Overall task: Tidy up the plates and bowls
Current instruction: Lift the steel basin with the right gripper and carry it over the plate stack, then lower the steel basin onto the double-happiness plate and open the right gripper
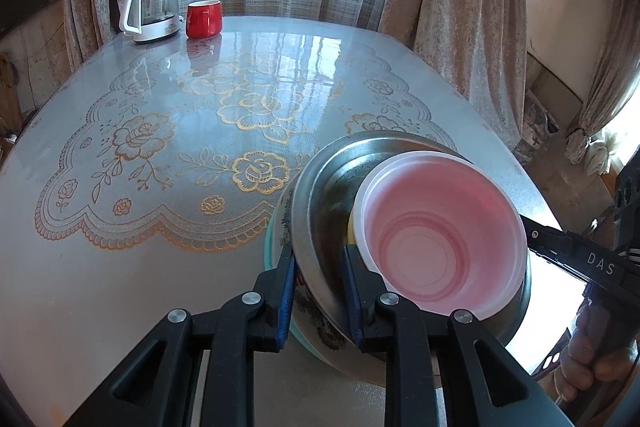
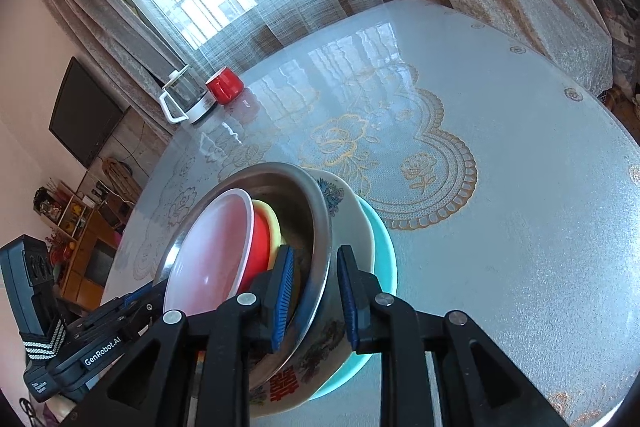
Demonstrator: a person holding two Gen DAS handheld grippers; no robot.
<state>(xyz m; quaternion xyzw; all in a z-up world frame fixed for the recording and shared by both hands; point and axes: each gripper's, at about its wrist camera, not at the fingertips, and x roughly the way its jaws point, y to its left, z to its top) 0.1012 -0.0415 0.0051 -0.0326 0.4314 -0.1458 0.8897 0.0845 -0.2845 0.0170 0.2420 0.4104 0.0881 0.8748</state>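
Note:
A nested stack stands at the table's near edge. A pink-white bowl (image 1: 436, 227) (image 2: 216, 243) lies on top, over a red bowl (image 2: 259, 247) and a yellow one (image 2: 270, 223), inside a steel bowl (image 1: 328, 195) (image 2: 304, 207). Under it are a patterned ceramic bowl (image 2: 352, 227) (image 1: 320, 327) and a teal plate (image 2: 386, 255). My left gripper (image 1: 318, 283) straddles the steel bowl's rim, jaws apart. My right gripper (image 2: 316, 287) straddles the rim on the opposite side, jaws apart. The other gripper shows in each view's edge.
The table (image 1: 160, 187) has a glossy lace-pattern cover. A glass kettle (image 1: 154, 9) (image 2: 186, 99) and a red mug (image 1: 204, 19) (image 2: 224, 85) stand at its far side by the curtained window. A wall TV (image 2: 82, 115) and shelves are to the left.

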